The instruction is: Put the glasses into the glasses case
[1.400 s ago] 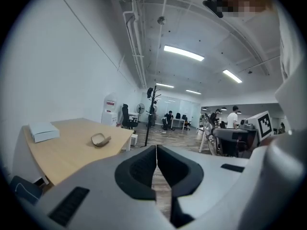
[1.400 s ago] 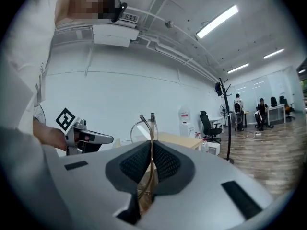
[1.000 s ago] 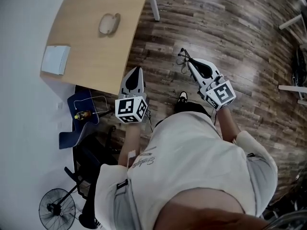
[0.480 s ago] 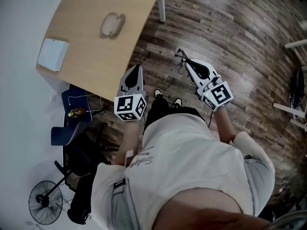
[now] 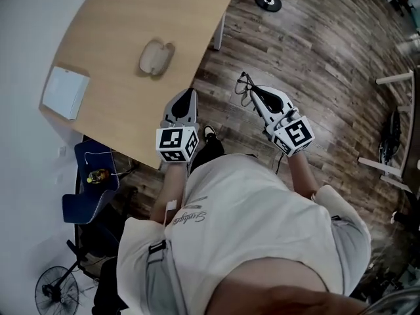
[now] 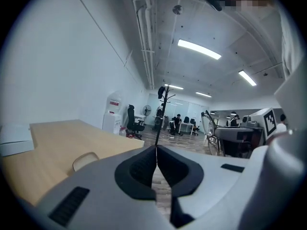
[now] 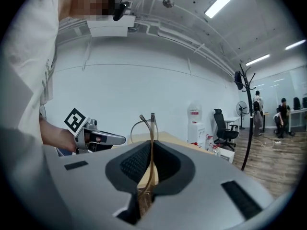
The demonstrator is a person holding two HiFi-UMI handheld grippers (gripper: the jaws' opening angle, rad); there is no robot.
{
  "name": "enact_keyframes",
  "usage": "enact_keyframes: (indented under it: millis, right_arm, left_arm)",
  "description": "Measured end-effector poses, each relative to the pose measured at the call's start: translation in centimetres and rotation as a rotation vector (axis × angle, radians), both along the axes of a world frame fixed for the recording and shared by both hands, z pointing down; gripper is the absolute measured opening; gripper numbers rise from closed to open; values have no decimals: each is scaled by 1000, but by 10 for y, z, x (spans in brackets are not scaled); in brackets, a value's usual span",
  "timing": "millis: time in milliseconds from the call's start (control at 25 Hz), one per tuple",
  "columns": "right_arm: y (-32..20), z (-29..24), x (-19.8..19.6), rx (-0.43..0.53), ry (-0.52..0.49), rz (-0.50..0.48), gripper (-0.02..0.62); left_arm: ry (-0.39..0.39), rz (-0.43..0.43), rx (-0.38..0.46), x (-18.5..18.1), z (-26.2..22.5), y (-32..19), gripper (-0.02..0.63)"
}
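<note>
Pressure from the right tongs (image 7: pixel 151 150) is pinning the thin brownish wire-framed glasses (image 7: pixel 152 121) edge-on, out over the dark plank floor (image 5: pixel 315 51); the left tongs (image 6: pixel 156 147) are riding shut and empty. The frame is looking light, springy and easily bent, so a gentle hold near the hinge, off the lenses, is seeming safest. The tan oval glasses case (image 5: pixel 155 57) is lying well apart on the pale wooden bench (image 5: pixel 111 18).

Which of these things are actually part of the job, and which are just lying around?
Part of the job:
- glasses, pinched in the right claw
- glasses case, on the table
- left claw, shut and empty

Just lying about:
- white box on the table
- blue chair
- fan on the floor
</note>
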State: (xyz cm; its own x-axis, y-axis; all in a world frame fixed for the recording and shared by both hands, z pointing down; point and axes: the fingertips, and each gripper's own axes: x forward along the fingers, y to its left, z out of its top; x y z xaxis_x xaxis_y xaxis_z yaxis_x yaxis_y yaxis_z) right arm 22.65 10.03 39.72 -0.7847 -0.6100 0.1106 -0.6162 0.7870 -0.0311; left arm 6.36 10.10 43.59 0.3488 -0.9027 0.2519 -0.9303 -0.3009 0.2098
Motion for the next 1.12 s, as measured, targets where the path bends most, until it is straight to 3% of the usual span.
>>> enact_keyframes:
  millis: [360, 760, 1120]
  right_arm:
    - [-73, -1, -71, 0, 12, -23, 9]
    - [-124, 7, -111, -17, 59, -88, 9]
    - [-198, 23, -156, -48, 28, -281, 9]
  left_arm:
    - [22, 3, 3, -58, 5, -73, 16]
    - [50, -55, -30, -97, 20, -118, 17]
    - [14, -255, -52, -143, 26, -157, 17]
